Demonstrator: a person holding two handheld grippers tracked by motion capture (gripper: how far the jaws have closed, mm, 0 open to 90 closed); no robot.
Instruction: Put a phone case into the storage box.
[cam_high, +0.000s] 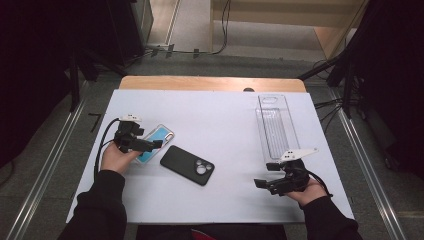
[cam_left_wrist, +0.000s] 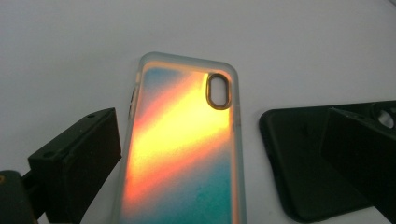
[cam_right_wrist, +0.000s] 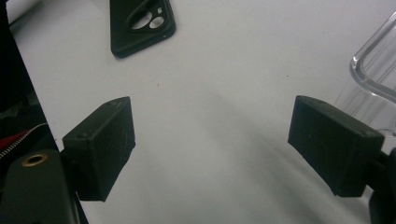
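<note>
We had the left claw (cam_left_wrist: 219, 154) spread wide and lowered over the iridescent phone case (cam_left_wrist: 182, 144), which lay flat and face down on the white tabletop (cam_high: 220, 120) just beside the black phone case (cam_high: 187, 165), so its long edges sat between the jaws for a pinch, untouched as far as we could tell. Our right claw (cam_right_wrist: 210, 144) waited spread and empty near the clear tray (cam_high: 276, 127).
</note>
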